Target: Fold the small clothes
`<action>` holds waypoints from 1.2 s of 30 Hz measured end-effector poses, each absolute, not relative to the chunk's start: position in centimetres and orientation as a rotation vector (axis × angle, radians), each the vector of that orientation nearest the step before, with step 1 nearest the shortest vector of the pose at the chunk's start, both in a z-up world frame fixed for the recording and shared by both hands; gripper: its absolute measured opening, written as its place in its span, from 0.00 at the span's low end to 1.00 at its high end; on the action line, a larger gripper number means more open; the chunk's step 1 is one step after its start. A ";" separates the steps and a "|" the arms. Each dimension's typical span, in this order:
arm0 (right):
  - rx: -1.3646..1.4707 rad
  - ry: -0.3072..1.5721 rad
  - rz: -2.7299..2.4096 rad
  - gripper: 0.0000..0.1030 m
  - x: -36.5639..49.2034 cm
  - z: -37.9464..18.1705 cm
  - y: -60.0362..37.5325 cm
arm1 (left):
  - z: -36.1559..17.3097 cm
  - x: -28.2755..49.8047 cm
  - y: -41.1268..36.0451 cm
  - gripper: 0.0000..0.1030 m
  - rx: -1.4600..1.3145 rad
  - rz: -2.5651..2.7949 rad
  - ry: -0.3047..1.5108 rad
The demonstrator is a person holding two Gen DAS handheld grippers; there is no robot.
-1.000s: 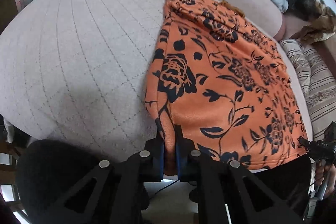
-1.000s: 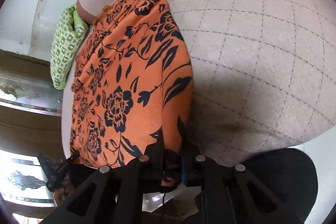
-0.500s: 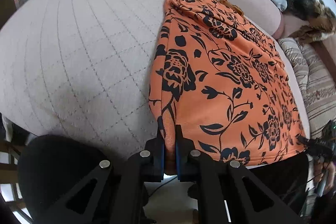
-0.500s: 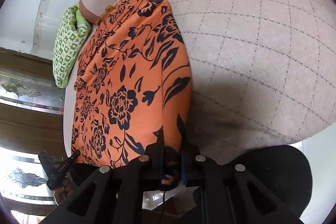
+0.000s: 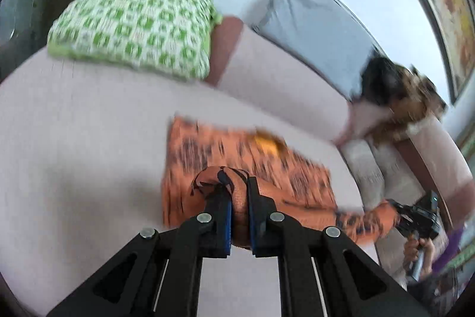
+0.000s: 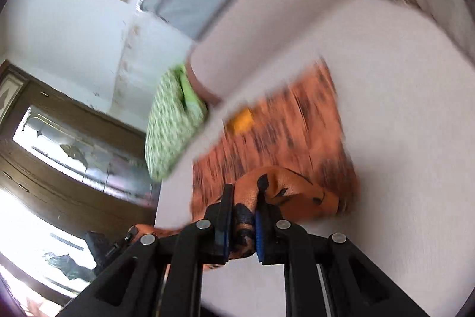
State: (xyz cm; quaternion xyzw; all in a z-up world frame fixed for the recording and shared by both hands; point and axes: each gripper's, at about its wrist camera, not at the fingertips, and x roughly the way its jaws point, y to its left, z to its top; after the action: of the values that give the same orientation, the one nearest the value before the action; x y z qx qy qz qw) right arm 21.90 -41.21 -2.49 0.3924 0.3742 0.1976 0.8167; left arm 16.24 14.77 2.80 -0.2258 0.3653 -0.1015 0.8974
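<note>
Left gripper point(image 5: 239, 205): our jaws are clamped on a bunched corner of the orange floral garment point(image 5: 237, 162). They have just eased open a touch, yet the cloth is still pinched between the pads.

Right gripper point(image 6: 242, 220): our jaws are pressed together on the garment's other near corner.

Garment: a second ago it lay spread flat, its hem at the near edge of the pale quilted sofa seat point(image 5: 89, 138). Now we have lifted that hem and carried it toward the sofa's back, so the cloth doubles over itself mid-seat, short of the green checked cushion point(image 5: 133, 25).

Change: both views have swung up and blurred.

Meaning: we judge the first fold is under way, the hem not yet laid down.

Risk: a loosening left grip could drop its corner.
</note>
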 end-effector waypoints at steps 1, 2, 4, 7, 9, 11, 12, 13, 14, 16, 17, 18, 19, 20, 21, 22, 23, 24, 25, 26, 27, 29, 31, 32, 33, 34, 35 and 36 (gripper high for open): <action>0.855 0.781 0.415 0.15 24.4 -2.5 -41.3 | 2.3 18.9 14.6 0.19 -0.452 -0.189 0.751; 0.849 0.766 0.408 0.16 27.3 -3.0 -41.3 | 1.3 21.6 14.3 0.25 -0.420 -0.175 0.752; 0.833 0.813 0.389 0.53 32.5 -5.7 -40.6 | -2.5 26.5 14.3 0.59 -0.394 -0.090 0.795; 0.766 0.898 0.202 0.83 34.8 -10.5 -39.7 | -9.8 30.9 15.2 0.65 -0.392 0.065 1.018; 0.756 0.891 0.204 0.83 33.4 -12.0 -39.2 | -11.0 30.7 16.4 0.65 -0.429 0.069 1.023; 0.647 0.906 0.192 0.83 32.0 -12.2 -38.7 | -10.0 28.9 17.2 0.65 -0.413 0.066 0.952; 0.611 0.905 0.174 0.83 31.4 -12.2 -38.7 | -9.5 28.0 17.4 0.66 -0.398 0.054 0.931; 0.586 0.906 0.155 0.83 30.7 -12.3 -39.1 | -9.1 26.8 17.4 0.72 -0.381 0.034 0.912; 0.573 0.919 0.149 0.83 30.3 -12.5 -39.2 | -8.9 25.6 17.3 0.76 -0.363 0.015 0.905; 0.565 0.976 0.178 0.83 30.4 -13.6 -39.2 | -9.3 23.9 16.4 0.80 -0.323 -0.029 0.929; 0.552 1.007 0.193 0.83 30.4 -14.3 -38.8 | -10.0 23.7 15.8 0.80 -0.304 -0.046 0.952; 0.546 1.039 0.218 0.83 30.6 -15.1 -38.1 | -11.0 23.7 15.0 0.80 -0.286 -0.061 0.989; 0.543 1.067 0.244 0.83 30.9 -15.8 -37.4 | -12.3 23.9 14.3 0.80 -0.275 -0.067 1.031; 0.511 1.068 0.230 0.82 31.1 -16.1 -36.7 | -13.2 24.2 13.8 0.80 -0.262 -0.061 1.056; 0.488 1.073 0.215 0.74 31.4 -16.3 -36.0 | -13.4 24.2 13.0 0.72 -0.203 -0.026 1.031; 0.498 1.093 0.221 0.60 31.6 -16.3 -35.6 | -13.2 24.2 12.4 0.33 -0.164 -0.021 1.024; 0.514 1.125 0.237 0.20 31.8 -16.4 -35.0 | -12.9 24.8 12.0 0.17 -0.199 -0.082 1.056; 0.493 1.132 0.231 0.20 31.9 -16.1 -34.4 | -12.5 25.1 11.9 0.15 -0.220 -0.069 1.069; 0.464 1.134 0.221 0.18 31.8 -15.7 -33.9 | -11.9 25.3 11.9 0.13 -0.232 -0.063 1.066; 0.469 1.125 0.217 0.17 31.7 -15.0 -33.7 | -11.0 25.3 11.9 0.13 -0.237 -0.061 1.055; 0.500 1.102 0.224 0.17 31.4 -14.0 -33.8 | -9.7 24.9 11.9 0.13 -0.238 -0.063 1.032; 0.516 1.062 0.251 0.16 30.3 -11.7 -33.7 | -6.8 23.1 11.8 0.13 -0.236 -0.095 0.982; 0.488 1.041 0.279 0.16 28.6 -9.3 -33.3 | -4.3 20.7 11.4 0.13 -0.218 -0.118 0.946; 0.476 1.034 0.285 0.16 27.6 -8.5 -33.1 | -3.1 18.6 11.4 0.13 -0.205 -0.117 0.924; 0.469 1.028 0.296 0.16 25.8 -7.6 -33.2 | -2.8 17.4 11.7 0.13 -0.211 -0.119 0.919; 0.483 1.033 0.306 0.16 24.2 -7.5 -33.4 | -2.9 15.7 12.0 0.13 -0.229 -0.120 0.929; 0.496 1.040 0.309 0.16 22.9 -7.7 -33.6 | -3.6 13.5 12.4 0.13 -0.253 -0.124 0.954; 0.496 1.063 0.305 0.17 20.9 -8.4 -34.1 | -4.6 11.9 12.8 0.15 -0.263 -0.119 0.977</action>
State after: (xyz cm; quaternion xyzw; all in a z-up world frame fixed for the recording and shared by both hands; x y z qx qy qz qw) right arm 20.93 -34.07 -8.39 0.2330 0.4996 0.1436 0.8219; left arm 11.93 12.76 -4.64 -0.1261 0.4675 -0.0570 0.8731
